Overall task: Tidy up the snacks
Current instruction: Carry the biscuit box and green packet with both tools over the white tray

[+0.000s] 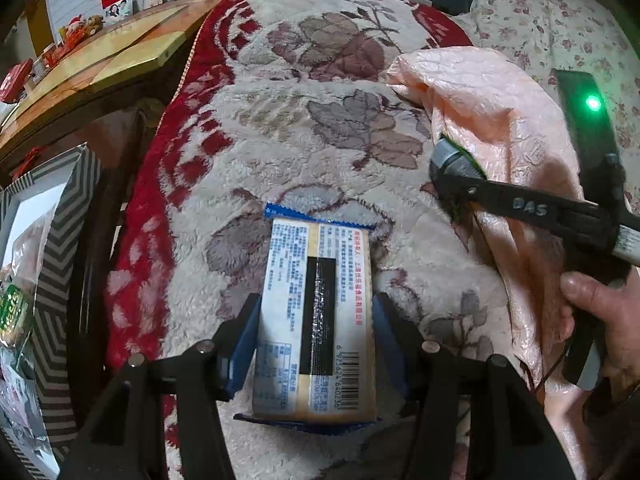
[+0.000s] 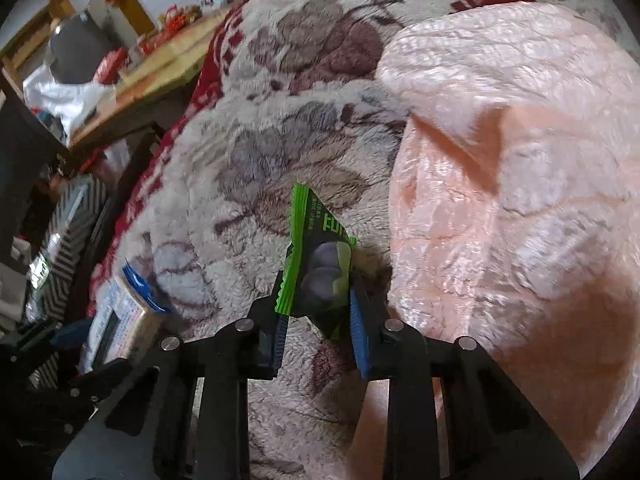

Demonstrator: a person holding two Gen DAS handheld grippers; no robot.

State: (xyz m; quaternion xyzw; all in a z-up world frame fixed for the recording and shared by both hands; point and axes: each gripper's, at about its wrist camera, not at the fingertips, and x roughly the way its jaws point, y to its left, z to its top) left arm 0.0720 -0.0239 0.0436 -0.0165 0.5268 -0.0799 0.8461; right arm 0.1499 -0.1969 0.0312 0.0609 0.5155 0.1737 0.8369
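A blue-edged white and yellow biscuit packet (image 1: 316,280) lies lengthwise between the pads of my left gripper (image 1: 316,304), which is shut on its two long sides, just above the fleece blanket. My right gripper (image 2: 318,284) is shut on a small green snack packet (image 2: 316,240) that stands up from its blue pads. In the left wrist view the right gripper (image 1: 456,168) reaches in from the right over the pink quilt, a hand (image 1: 592,300) around its handle. The right wrist view shows the biscuit packet (image 2: 124,316) low on the left.
A floral fleece blanket (image 1: 320,120) with a red border covers the bed. A crumpled pink quilt (image 2: 520,160) is heaped on the right. A zigzag-striped box (image 1: 60,240) holding snack packets stands off the left edge, and a cluttered wooden table (image 1: 100,60) lies behind it.
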